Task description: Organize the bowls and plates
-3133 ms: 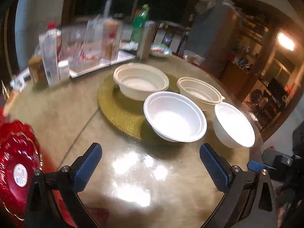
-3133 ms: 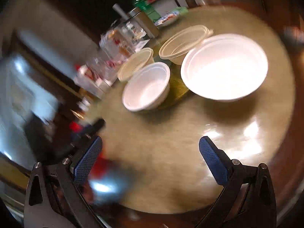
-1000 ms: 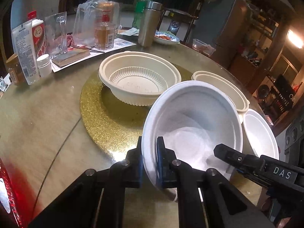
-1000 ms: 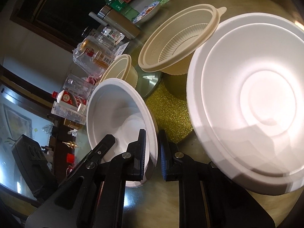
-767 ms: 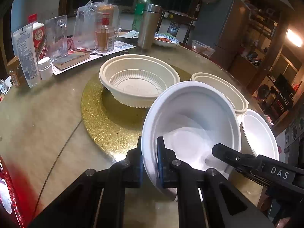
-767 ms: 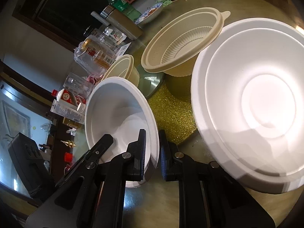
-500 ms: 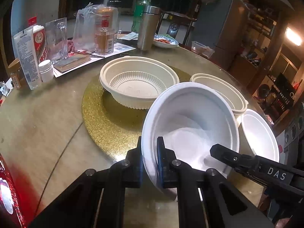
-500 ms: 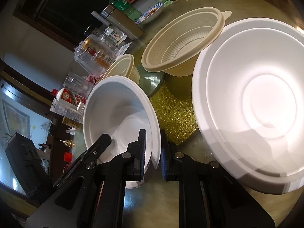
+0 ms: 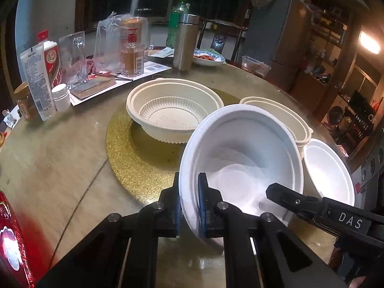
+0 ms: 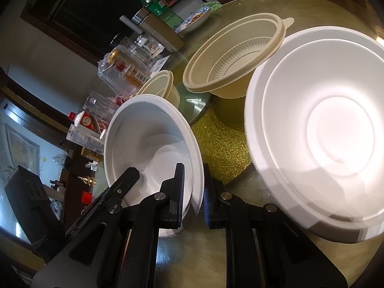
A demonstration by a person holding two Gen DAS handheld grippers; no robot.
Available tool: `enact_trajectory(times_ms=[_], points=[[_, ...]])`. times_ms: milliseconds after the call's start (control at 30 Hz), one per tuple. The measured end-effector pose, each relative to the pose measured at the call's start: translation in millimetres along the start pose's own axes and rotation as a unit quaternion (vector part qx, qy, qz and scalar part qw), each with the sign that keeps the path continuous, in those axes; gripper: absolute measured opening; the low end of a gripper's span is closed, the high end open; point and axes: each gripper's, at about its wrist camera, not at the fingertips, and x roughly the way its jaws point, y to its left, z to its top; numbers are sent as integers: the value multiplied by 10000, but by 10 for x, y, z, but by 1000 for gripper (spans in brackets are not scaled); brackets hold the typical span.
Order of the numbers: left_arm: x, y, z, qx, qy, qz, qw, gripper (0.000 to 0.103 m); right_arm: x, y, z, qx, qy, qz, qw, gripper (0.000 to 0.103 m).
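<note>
Left gripper (image 9: 189,200): clenched on the near-left rim of the white bowl (image 9: 242,158), one finger inside, one outside; bowl tilted, its opening facing the camera
Right gripper (image 10: 193,193): clenched on the right rim of the same white bowl (image 10: 148,139); seen in the left view as a black arm marked DAS reaching in from the right (image 9: 283,195)
White bowl, place: near edge of the gold glitter mat (image 9: 134,158); whether its base touches the bench (image 9: 60,148) cannot be told
Second white bowl (image 9: 328,170): right of the held bowl, upright on the bench; fills the right of the right view (image 10: 324,129)
Cream ribbed bowl, large (image 9: 172,112): on the gold mat, far of the held bowl; upright
Cream ribbed bowl, second (image 9: 283,117): far right, just behind the held bowl, partly hidden by it
Red plate (image 9: 9,247): near left edge of the bench; blurred
Far left clutter: steel flask (image 9: 186,42); green bottle (image 9: 176,14); amber bottle (image 9: 130,55); glass mug (image 9: 72,57); white tube (image 9: 37,81)
</note>
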Motion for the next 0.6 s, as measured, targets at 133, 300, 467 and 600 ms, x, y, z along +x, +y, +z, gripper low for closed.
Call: enact_trajectory(times_ms=[133, 300, 467, 600], points=[[-23, -7, 11, -11, -71, -8, 10000, 10, -23, 5, -11, -74, -105, 26, 9999, 14], [-22, 9, 31, -15, -138, 37, 9999, 10, -41, 33, -40, -229, -233, 64, 9994, 14], [-47, -10, 23, 43, -205, 28, 9998, 9, -15, 37, -39, -272, -239, 0, 9993, 14], [-55, -34, 16, 125, -248, 55, 9996, 9, -23, 16, -24, -206, -246, 29, 9995, 14]])
